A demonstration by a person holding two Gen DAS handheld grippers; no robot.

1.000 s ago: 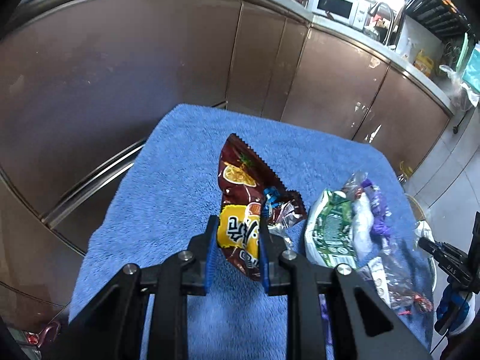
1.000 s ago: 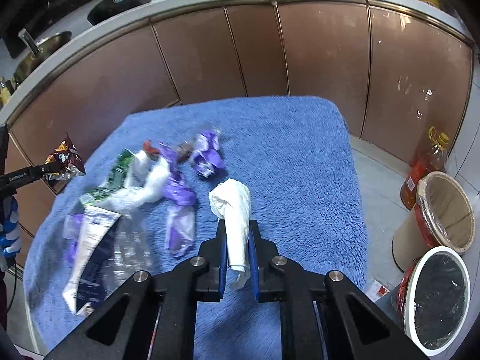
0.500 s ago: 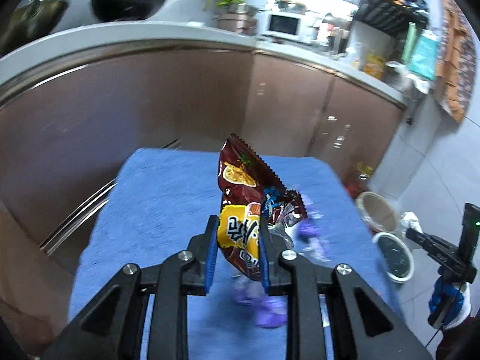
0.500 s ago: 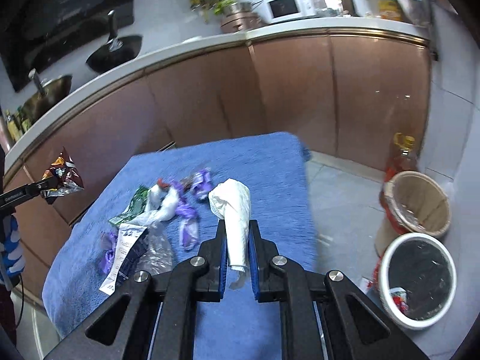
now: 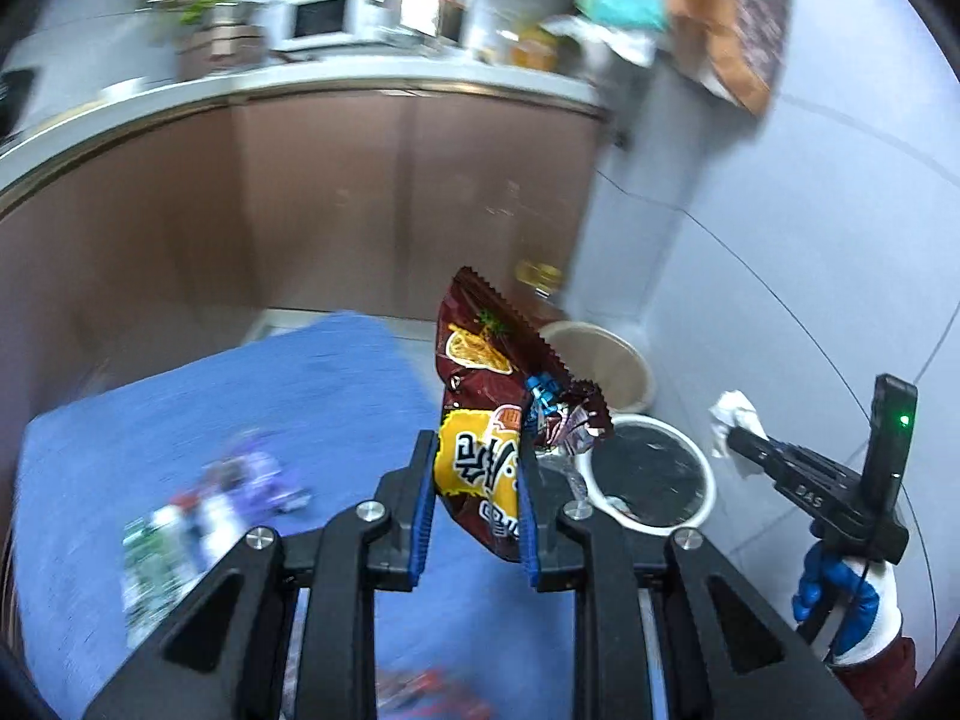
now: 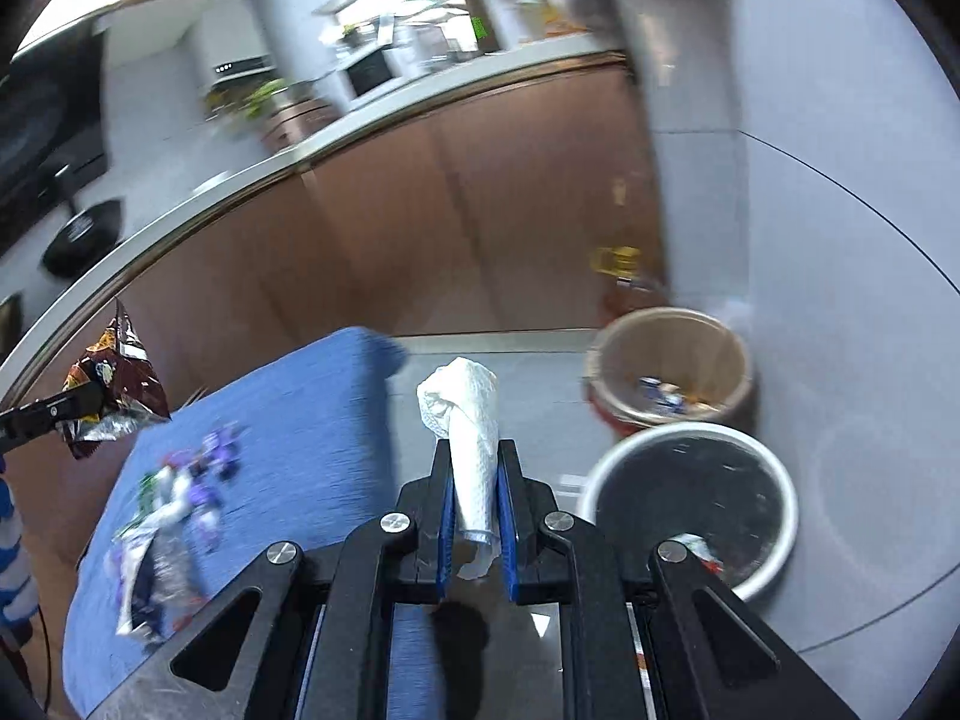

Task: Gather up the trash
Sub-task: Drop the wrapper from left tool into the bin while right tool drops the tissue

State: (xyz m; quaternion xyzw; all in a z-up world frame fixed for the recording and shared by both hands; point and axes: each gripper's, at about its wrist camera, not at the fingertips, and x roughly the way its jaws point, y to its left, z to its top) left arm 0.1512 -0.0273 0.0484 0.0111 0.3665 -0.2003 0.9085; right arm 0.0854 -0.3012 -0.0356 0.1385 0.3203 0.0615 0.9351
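My left gripper (image 5: 477,468) is shut on a brown and yellow snack wrapper (image 5: 489,408) and holds it in the air past the right edge of the blue towel (image 5: 180,420). The wrapper also shows in the right wrist view (image 6: 111,384). My right gripper (image 6: 475,480) is shut on a crumpled white paper towel (image 6: 468,420) above the floor, left of the bins. The right gripper and its paper towel (image 5: 735,420) also show in the left wrist view. Several wrappers (image 6: 174,504) lie on the blue towel (image 6: 288,414).
A white bin with a black liner (image 6: 690,492) and a beige bin (image 6: 672,366) with some trash stand on the grey floor; both show in the left wrist view (image 5: 651,480) (image 5: 600,360). A yellow-capped oil bottle (image 6: 618,270) stands by the brown cabinets (image 6: 420,210).
Both grippers have swung to the right, away from the towel and toward the bins, each still holding its item. The bins are now closer and more central in both views.
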